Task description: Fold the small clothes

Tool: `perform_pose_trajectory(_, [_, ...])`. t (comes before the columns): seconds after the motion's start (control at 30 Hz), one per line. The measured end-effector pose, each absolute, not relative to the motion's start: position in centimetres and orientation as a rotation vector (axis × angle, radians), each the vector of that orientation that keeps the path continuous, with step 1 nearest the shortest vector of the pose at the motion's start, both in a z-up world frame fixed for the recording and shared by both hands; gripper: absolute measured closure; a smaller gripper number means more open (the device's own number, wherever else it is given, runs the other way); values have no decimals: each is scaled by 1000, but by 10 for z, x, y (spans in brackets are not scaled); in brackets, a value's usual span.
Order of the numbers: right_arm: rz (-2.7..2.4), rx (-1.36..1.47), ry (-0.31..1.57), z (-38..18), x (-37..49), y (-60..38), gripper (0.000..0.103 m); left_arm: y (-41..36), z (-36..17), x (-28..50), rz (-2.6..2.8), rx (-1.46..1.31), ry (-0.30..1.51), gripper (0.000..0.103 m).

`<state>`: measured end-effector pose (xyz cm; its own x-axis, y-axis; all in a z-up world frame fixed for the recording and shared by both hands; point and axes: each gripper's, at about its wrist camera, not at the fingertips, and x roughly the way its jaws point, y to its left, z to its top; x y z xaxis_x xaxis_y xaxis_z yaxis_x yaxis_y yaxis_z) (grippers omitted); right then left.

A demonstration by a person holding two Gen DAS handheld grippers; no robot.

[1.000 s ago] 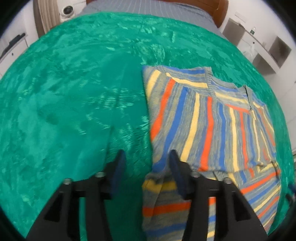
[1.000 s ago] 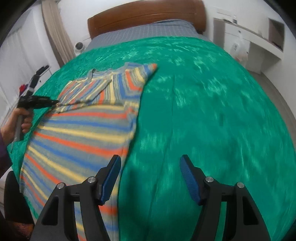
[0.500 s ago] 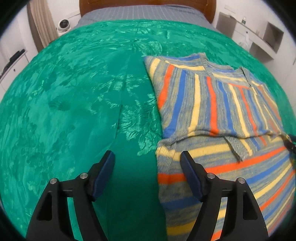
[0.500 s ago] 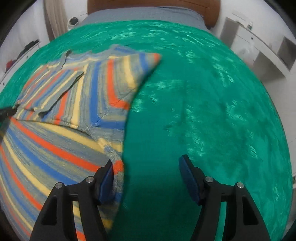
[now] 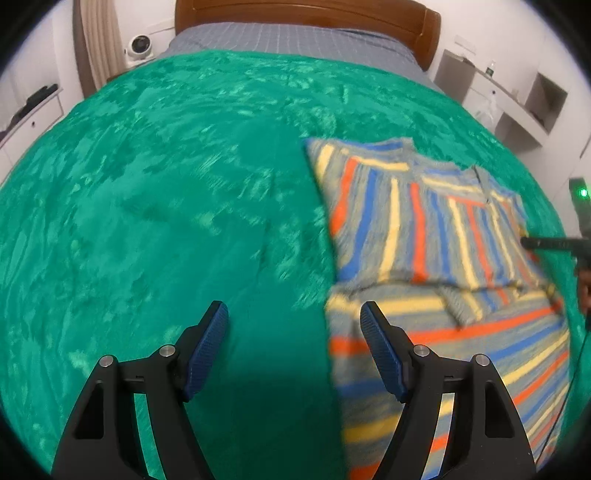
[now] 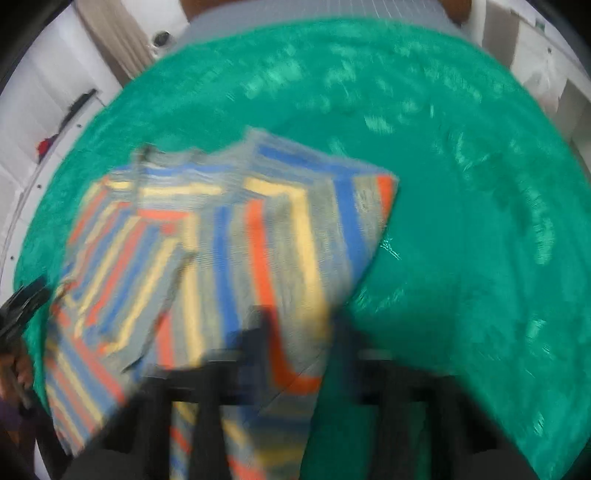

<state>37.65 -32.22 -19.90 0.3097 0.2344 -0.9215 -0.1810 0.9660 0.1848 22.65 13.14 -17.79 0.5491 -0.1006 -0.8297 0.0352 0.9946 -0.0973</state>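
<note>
The left hand-held gripper [image 5: 293,347] has its jaws spread wide with nothing between them. Its left blue pad [image 5: 207,347] is over bare green blanket [image 5: 166,192], while the right pad sits at the left edge of the striped sweater [image 5: 424,229], over the lower, unfolded part. Whether that pad touches the knit cannot be told.

The right hand-held gripper [image 6: 299,343] is heavily blurred. Its dark fingers stand either side of a strip of the sweater [image 6: 236,236], near the right edge of the garment, but whether they are clamped on the cloth or merely around it cannot be told.

The sweater, striped in orange, blue, yellow and grey, lies flat on the blanket that covers the bed, with its upper part folded down over the body. In the left wrist view it fills the right half, and the tip of the right hand-held gripper [image 5: 532,243] shows at its far right edge. A wooden headboard [image 5: 306,14] stands beyond the blanket.
</note>
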Motion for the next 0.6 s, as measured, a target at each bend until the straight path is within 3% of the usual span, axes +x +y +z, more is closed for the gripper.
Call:
perform_pose_trajectory(0.27, [171,93,1185,-207,367,-338,99,147,-194,207,-40,-83,1001,27])
perform_pose_trajectory(0.37, [138,12,1139,-186,357,-325,85,145,-182,198,-54,-103,986,27])
perform_pose_trajectory(0.5, [407,78,1084,-153,321,-304,84,124,-167,172,-134,-95,955,27])
perform_pose_trajectory(0.6, [490,37,1147,-170,290,-295,85,96,-175,147,-242,-44,990,24])
